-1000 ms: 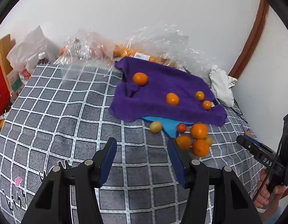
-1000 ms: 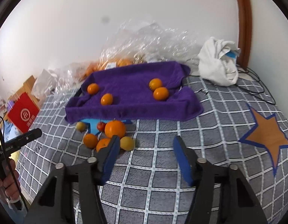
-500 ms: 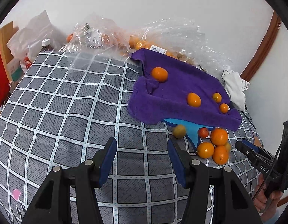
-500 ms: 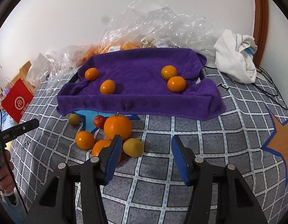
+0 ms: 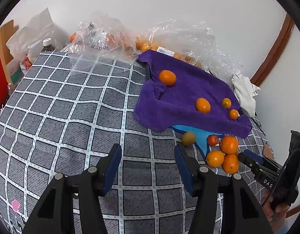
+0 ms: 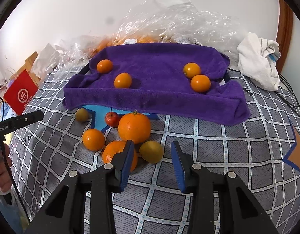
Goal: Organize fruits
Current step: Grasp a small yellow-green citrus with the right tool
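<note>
Fruits point(image 6: 134, 127) cluster at 11 o'clock off the right hand-held gripper point(image 6: 152, 154), spread wide and empty; closing on the yellow-green fruit point(image 6: 151, 151) could roll the neighbouring oranges away

Towel point(image 6: 159, 62): purple cloth, plush, matt.
Sheet point(image 5: 62, 117): grey checked fabric, matt.
Bags point(image 6: 179, 19): clear plastic, crinkled, glossy.
Oranges point(image 6: 134, 127): glossy, dimpled peel.
Rag point(image 6: 259, 60): white cloth, crumpled.
Fingers point(image 6: 126, 161): black plastic, blue pads.

Four small fruits point(image 6: 122, 80) lie on the towel point(image 6: 159, 95); more fruit point(image 6: 134, 127) clusters before it.
</note>
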Motion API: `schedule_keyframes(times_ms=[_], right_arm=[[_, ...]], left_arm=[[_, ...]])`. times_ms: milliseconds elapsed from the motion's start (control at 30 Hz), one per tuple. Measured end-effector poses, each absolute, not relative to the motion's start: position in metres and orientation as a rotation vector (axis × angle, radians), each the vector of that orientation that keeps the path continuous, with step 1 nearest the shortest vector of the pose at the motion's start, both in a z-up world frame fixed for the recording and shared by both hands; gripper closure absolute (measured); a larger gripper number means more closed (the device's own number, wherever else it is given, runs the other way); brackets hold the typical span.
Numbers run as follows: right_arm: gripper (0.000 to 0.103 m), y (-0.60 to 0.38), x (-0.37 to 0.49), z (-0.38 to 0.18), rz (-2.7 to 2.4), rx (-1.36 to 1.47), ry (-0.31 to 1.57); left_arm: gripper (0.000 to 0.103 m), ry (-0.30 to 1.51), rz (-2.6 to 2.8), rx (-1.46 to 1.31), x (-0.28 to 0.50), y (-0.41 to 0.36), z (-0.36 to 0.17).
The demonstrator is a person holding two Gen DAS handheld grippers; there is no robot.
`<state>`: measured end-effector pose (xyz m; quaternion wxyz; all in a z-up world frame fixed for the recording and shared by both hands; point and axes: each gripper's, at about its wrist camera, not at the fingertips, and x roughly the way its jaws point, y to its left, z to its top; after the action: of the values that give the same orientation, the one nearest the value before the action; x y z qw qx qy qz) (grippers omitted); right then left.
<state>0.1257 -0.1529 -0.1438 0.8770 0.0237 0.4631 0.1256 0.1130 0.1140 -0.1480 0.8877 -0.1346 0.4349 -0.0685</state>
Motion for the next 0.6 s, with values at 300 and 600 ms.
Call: schedule_keyframes(times_ms=[300, 600], right_arm=[[0.078, -0.158, 0.124, -0.156, 0.251, 0.045, 1.026], [0.077, -0.148, 0.132, -0.160, 0.246, 0.027, 1.008]], left_arm=[[0.049, 0.900, -0.160, -0.276, 0.108, 0.110, -0.145], [0.049, 0.896, -0.157, -0.262, 0.102, 0.109, -0.140]])
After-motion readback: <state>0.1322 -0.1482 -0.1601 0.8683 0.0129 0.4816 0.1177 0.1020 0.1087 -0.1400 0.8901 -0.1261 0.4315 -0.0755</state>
